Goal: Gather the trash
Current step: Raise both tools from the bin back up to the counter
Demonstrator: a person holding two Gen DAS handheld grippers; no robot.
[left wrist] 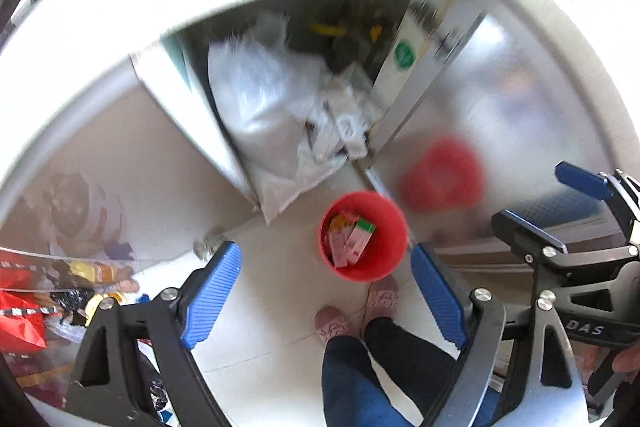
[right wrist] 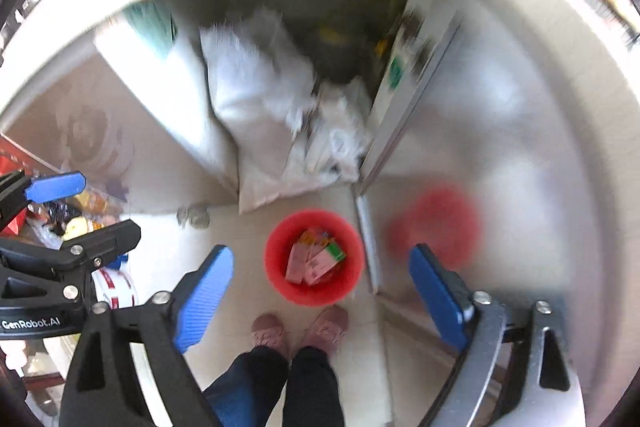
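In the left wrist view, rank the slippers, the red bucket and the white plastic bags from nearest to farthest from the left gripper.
From the left gripper, looking down at the floor:
1. Slippers, just below the bucket, on the person's feet.
2. Red bucket, on the tiles ahead, holding cartons.
3. White plastic bags, farthest, piled in the open cabinet beyond.

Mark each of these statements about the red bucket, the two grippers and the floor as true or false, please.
1. The red bucket holds small cartons. True.
2. The left gripper grips a carton. False: its jaws stand open, with nothing between them.
3. The right gripper is open and empty. True.
4. The bucket lies tipped on its side. False: it stands upright on the floor, its mouth facing up.
5. A white bag sits behind the bucket. True.
6. The person is barefoot. False: pink slippers are on both feet.
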